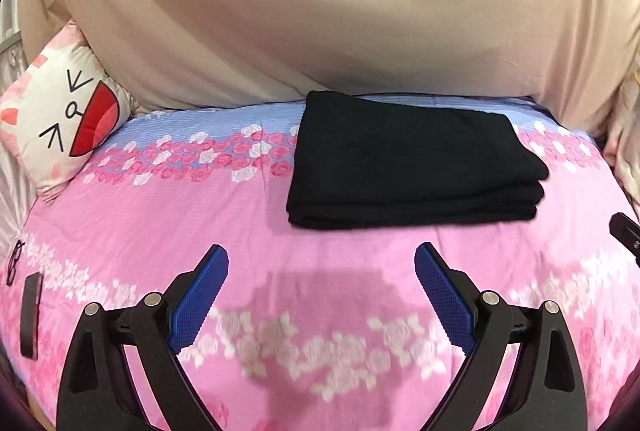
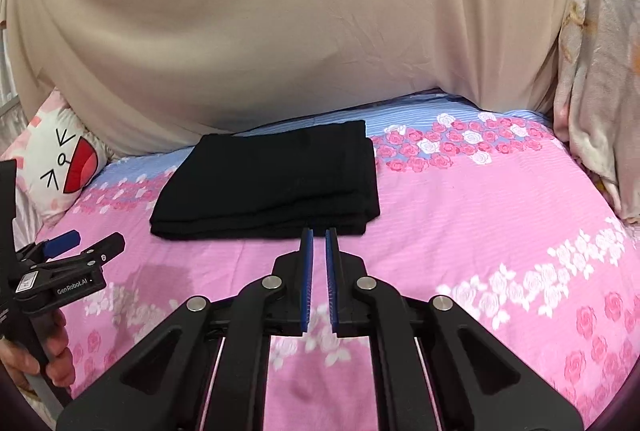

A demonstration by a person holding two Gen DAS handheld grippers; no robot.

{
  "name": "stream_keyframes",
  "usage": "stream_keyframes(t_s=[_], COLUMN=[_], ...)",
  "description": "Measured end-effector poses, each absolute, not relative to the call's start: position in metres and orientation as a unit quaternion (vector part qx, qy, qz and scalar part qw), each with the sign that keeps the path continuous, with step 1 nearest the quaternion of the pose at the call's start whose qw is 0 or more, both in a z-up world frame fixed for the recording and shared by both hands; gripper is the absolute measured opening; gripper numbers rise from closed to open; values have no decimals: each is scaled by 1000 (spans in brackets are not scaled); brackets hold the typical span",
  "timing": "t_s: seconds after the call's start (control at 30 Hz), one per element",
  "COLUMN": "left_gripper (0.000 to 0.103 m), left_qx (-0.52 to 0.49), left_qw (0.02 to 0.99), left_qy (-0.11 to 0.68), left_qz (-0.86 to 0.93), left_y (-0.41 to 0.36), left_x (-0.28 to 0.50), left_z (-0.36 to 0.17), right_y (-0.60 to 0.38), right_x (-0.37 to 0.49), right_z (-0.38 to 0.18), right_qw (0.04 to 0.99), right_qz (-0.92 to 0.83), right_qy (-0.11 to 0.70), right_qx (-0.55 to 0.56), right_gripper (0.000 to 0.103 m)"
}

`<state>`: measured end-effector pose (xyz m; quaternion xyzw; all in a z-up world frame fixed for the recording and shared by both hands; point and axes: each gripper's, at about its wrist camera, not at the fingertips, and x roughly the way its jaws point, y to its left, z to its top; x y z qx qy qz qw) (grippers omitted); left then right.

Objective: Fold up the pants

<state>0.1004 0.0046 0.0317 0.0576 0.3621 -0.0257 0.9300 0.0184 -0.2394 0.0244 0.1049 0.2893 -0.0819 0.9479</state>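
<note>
The black pants lie folded into a thick, flat rectangle on the pink rose-print bedspread, toward the far side of the bed. In the right wrist view the folded pants sit just beyond my right gripper, whose blue pads stand nearly together with nothing between them. My left gripper hangs above the bedspread a little short of the pants' near edge, its jaws wide apart and empty. The left gripper also shows at the left edge of the right wrist view, held by a hand.
A cat-face pillow leans at the back left. A beige sheet rises behind the bed. Eyeglasses and a dark flat object lie near the left edge. A pale floral blanket is bunched at the right.
</note>
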Motion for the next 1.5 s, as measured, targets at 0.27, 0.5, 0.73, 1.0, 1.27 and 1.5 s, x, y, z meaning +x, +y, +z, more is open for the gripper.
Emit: stream_keyframes(t_s=[0.27,0.5,0.73,1.0,1.27,1.5], left_gripper=[95,95,93,96,97,97], left_qx=[51,123,138,85,56,55], left_qw=[920,903,891,927,944,946], left_qy=[389,411,428,366,324,319], left_qz=[-8,31,59,-10,-32,-29], left_y=[36,33,31,10,-4,0], left_x=[91,174,215,118,51,27], left_z=[10,-37,-50,19,50,50], right_y=[-258,-281,-312,-245,-196,-186], right_x=[29,112,148,49,-4,-28], right_z=[-11,-44,-58,7,38,41], right_qw=[930,907,893,937,955,958], right_qz=[-95,-112,-143,-135,-162,-147], right_qy=[346,402,420,316,247,243], right_qx=[86,50,76,68,22,38], right_gripper=[40,40,42,43,60,60])
